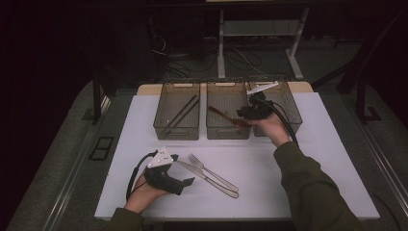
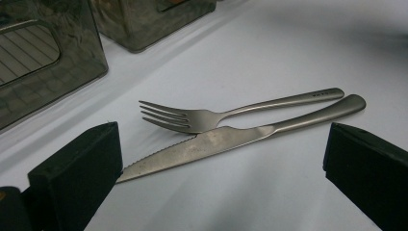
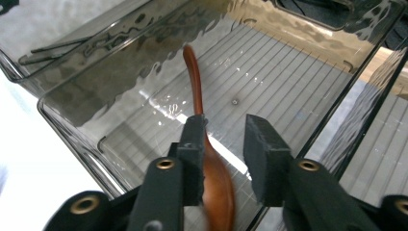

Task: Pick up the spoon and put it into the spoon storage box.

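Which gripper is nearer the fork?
Left. The left gripper sits on the table beside the fork, jaws open toward it; the right gripper is over the middle bin, by a brown spoon.

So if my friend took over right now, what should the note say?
Right gripper: over the middle bin, jaws apart, brown wooden spoon between them, against one pad only.
Left gripper: open, resting on the table by the fork and knife.
Done: black chopsticks lie in the left bin; a white utensil sits at the right bin.
Left: let the spoon settle, then probably sort the fork and knife.
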The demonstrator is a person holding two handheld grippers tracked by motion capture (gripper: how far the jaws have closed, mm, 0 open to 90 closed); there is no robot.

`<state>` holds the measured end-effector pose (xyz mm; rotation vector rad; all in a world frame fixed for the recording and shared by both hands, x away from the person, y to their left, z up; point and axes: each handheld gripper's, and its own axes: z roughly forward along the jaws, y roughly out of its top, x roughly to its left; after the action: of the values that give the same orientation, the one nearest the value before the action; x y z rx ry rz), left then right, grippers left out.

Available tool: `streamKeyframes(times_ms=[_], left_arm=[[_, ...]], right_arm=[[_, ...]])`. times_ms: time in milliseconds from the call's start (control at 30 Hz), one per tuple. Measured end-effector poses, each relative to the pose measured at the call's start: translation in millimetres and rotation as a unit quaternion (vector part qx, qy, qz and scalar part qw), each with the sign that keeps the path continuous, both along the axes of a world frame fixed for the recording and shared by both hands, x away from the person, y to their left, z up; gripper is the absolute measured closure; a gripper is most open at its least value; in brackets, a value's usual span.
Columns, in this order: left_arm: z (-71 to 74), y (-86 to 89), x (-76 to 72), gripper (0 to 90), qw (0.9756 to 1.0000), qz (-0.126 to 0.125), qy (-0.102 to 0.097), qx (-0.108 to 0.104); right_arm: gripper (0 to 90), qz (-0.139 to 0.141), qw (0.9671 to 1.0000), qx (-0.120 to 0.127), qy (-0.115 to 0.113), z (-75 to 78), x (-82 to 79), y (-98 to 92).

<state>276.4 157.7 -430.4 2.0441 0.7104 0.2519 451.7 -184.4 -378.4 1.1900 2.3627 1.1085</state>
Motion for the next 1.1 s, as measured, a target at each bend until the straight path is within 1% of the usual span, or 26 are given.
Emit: streamKeyframes(times_ms=[67,200,267,400,467,567,667,767,1100], left_arm=[[0.1,0.0,-0.1,0.0,1.0,0.0,0.0,0.0],[0.1,0.2,0.0,0.0,1.0,0.0,0.0,0.001],[-0.2,-0.3,-0.2,0.0,1.0,0.002,0.001,-0.004],[0.0,0.1,-0.1,0.0,1.0,0.001,0.0,0.001],[-0.1,-0.2,-0.2,0.0,1.0,0.0,0.0,0.001],[0.2,0.0,-0.4,0.0,1.0,-0.001,-0.001,0.002],[-0.1,0.8,-0.5,0.0,1.0,0.001,0.0,-0.001],[-0.4,1.4,-0.4,0.0,1.0,0.001,0.002,-0.002],[-0.3,1.5,0.2,0.0,1.0,0.001,0.002,-0.004]], right_arm=[[62.5,-0.003,1.0,0.006,-0.002,1.6,-0.5,-1.5],[56.5,-0.001,0.9997,0.023,0.002,5.5,-3.5,-5.2],[53.2,0.003,0.9994,0.034,0.003,7.5,-6.6,-7.8],[45.9,0.017,0.9982,0.058,0.003,11.8,-15.4,-13.8],[43.3,0.018,0.9979,0.062,-0.002,13.8,-20.5,-16.4],[41.4,0.026,0.9974,0.066,-0.006,14.5,-27.4,-21.4],[40.0,0.03,0.9969,0.073,-0.009,12.7,-35.3,-27.0],[39.5,0.033,0.9963,0.08,-0.008,10.0,-43.5,-32.6],[39.1,0.05,0.9936,0.099,-0.023,5.4,-70.4,-45.8]])
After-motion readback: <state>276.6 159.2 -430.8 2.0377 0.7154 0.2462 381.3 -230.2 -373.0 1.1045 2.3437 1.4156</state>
